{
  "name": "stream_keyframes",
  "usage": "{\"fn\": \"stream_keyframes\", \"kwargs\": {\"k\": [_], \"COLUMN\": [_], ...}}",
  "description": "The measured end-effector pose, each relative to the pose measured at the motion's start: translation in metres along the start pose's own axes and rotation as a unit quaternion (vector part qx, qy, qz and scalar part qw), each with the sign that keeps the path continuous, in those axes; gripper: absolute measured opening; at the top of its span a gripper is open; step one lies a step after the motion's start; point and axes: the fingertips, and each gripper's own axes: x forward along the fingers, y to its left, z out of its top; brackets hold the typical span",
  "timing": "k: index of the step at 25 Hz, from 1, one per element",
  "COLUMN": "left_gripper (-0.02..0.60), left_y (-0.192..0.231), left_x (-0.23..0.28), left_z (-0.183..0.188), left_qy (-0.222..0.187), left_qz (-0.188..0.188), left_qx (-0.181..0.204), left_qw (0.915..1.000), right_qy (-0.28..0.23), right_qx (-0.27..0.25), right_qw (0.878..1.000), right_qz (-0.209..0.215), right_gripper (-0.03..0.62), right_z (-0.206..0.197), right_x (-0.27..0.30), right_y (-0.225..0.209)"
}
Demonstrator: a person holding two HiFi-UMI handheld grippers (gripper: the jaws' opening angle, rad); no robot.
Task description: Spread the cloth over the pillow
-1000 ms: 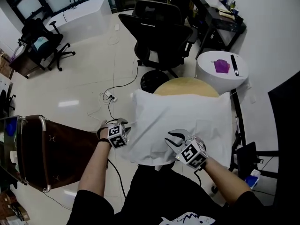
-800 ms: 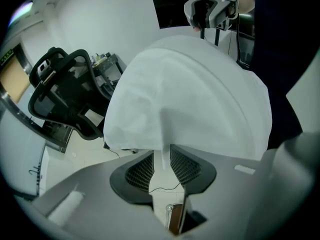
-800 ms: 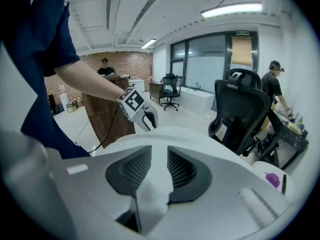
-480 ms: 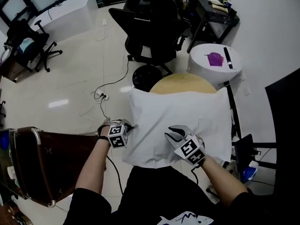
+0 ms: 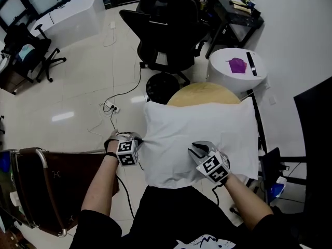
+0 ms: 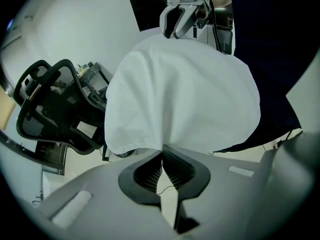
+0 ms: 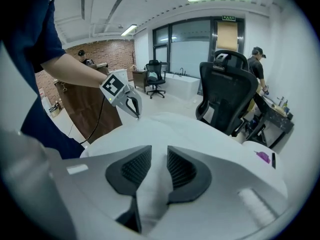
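Looks like the spreading step itself, near its finish: white cloth draped over a soft mound on the near half of the round bench and overhanging its near edge, the pillow beneath hidden. Left claw: jaws just closed, clenched on the cloth's left hem. Right claw: released, jaws apart, poised over the cloth toward the bench's near right. Calls next, probably, for a pinch on the right and an outward tug from both sides. Only in the left gripper view: hem caught between the pads, creases fanning from it. Only in the right gripper view: cloth below the gap, unpinched.
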Motion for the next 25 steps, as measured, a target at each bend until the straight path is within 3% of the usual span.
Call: {"fn": "stream_keyframes", "kwargs": {"k": [6,8,11,18,25], "left_gripper": [0.011,0.047,0.052,0.200,0.239], "left_y": [0.007,0.018,0.043,0.099,0.121], "left_x": [0.002,-0.001,-0.004,0.020,0.061], "left_z": [-0.005,-0.013,-0.029,-0.040,-0.020], "left_qy": [-0.011,-0.007,0.007,0.017,-0.011], "left_qz": [-0.022,-0.021,-0.010,-0.001,-0.042], "left_qx": [-0.016,-0.021,-0.028,-0.021,-0.033], "left_qw": [0.9996,0.9995,0.9995,0.9996,0.9985], "right_qy": [0.004,0.001,-0.004,-0.017,-0.009], "right_qx": [-0.001,0.000,-0.001,-0.008,-0.006], "right_qw": [1.000,1.000,1.000,1.000,1.000], "right_qz": [-0.012,-0.015,-0.019,-0.022,-0.023], "right_gripper": [0.112,0.112,0.112,0.112,0.112], "right_z": [0.003,0.005,0.014,0.035,0.045], "right_x": [-0.001,-0.003,-0.004,0.002,0.013], "right_y": [-0.003,-0.004,-0.004,-0.003,-0.004]}}
